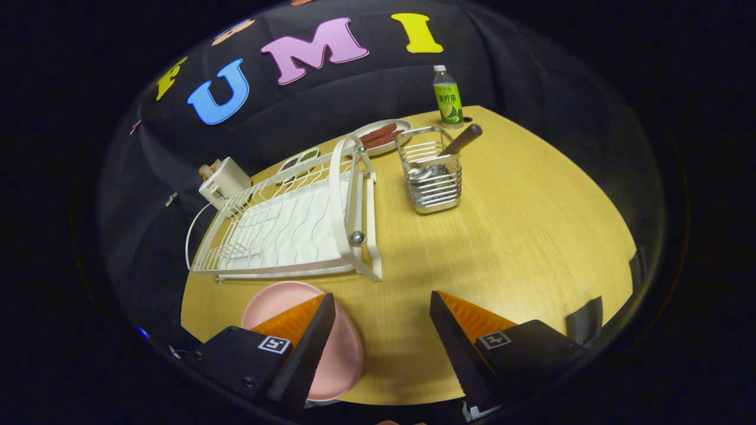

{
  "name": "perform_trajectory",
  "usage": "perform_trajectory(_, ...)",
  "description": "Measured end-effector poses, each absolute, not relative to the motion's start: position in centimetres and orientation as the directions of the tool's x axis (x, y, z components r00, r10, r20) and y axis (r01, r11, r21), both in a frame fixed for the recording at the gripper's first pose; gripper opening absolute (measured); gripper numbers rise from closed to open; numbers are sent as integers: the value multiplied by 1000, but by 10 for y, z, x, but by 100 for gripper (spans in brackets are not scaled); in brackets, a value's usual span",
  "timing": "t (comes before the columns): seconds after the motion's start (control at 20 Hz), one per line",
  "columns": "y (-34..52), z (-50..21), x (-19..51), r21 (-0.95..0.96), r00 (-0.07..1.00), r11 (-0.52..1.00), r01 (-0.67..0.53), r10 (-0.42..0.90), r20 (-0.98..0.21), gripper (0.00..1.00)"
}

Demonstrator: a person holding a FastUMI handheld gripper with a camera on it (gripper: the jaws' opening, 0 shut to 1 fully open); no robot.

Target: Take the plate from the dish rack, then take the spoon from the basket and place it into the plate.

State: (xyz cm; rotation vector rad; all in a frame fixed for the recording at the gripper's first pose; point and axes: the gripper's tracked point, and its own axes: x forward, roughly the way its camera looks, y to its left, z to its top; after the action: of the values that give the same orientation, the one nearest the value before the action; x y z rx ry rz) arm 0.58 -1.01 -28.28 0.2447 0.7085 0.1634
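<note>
**Plate out of the rack, spoon in the basket**

Jaws of the gripper (pixel 383 319) spread wide, gripping nothing, hovering above the wooden desk (pixel 531 236). Pink plate (pixel 345 360) flat on the desk, partly under the left finger, just in front of the white dish rack (pixel 295 224). Rack without dishes, tilted across the view beyond the fingers. Wire basket (pixel 434 177) further off, beside the rack's far end, spoon (pixel 460 140) standing in it, brown handle leaning out over the rim. Behind the basket: a green-labelled bottle (pixel 447 97) and a dish of sausages (pixel 381 137). Near the rack's far corner: a white toaster (pixel 223 180).
</note>
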Motion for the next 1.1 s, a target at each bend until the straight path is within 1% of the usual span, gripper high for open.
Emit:
perform_trajectory(0.1,-30,-263,19,244,787,966,-87,217,-578,99)
perform_trajectory(0.3,-61,-224,50,141,860,973,-182,227,-457,99)
perform_trajectory(0.5,-77,-206,88,90,911,967,-239,255,-323,99)
perform_trajectory(0.65,-79,-219,106,84,904,955,-285,297,-308,99)
perform_trajectory(0.95,-77,-221,142,88,922,943,-322,334,-199,98)
perform_trajectory(1.1,-68,-232,149,88,910,932,-353,363,-199,99)
